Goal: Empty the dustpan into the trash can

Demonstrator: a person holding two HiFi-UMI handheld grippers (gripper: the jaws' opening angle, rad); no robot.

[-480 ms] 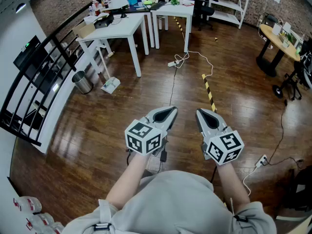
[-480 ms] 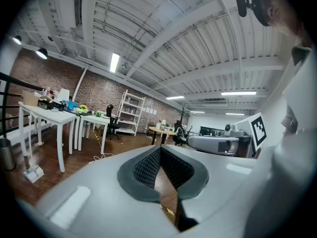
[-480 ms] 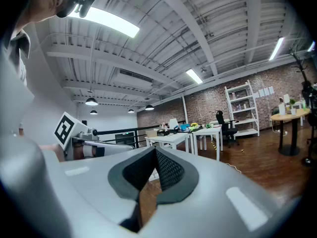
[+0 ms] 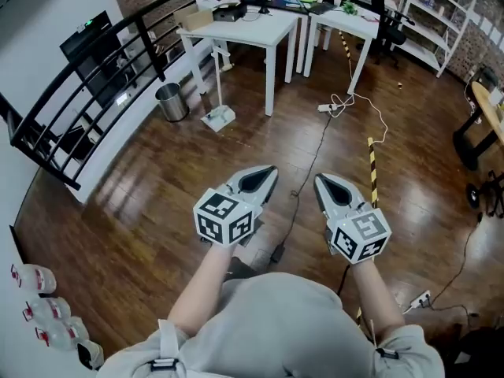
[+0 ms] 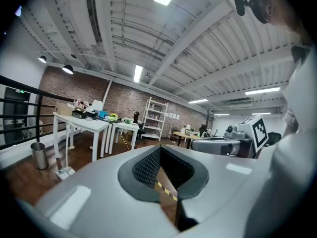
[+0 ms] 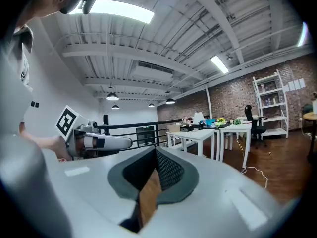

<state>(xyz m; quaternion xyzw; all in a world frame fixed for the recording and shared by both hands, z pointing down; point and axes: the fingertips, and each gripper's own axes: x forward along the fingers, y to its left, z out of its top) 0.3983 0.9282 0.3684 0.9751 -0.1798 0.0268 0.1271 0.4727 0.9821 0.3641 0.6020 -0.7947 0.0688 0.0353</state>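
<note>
Both of my grippers are out in front of me at about waist height, pointing nearly level, and neither has anything in it. The left gripper (image 4: 266,173) has its jaws pressed together at the tips, with only bare floor showing through the notch behind them. The right gripper (image 4: 324,183) is closed the same way and is empty.

The dustpan (image 4: 219,118) is what I'm after. It lies on the wooden floor ahead of me and off to the left, well apart from both grippers, at the foot of the white table (image 4: 244,24). Its pan lies flat, and a thin white upright rises from it beside the table leg. I take that for the handle, though it is too slim at this range to be sure. If so, the long axis stands close to vertical, so I judge a level grip across it would suit.

The trash can (image 4: 172,102) stands just beside the dustpan, further to my left, close to the black railing. My left gripper is the nearer of the two to both. I have to close the distance first and then open the jaws, so no step of the emptying is done yet.
</note>
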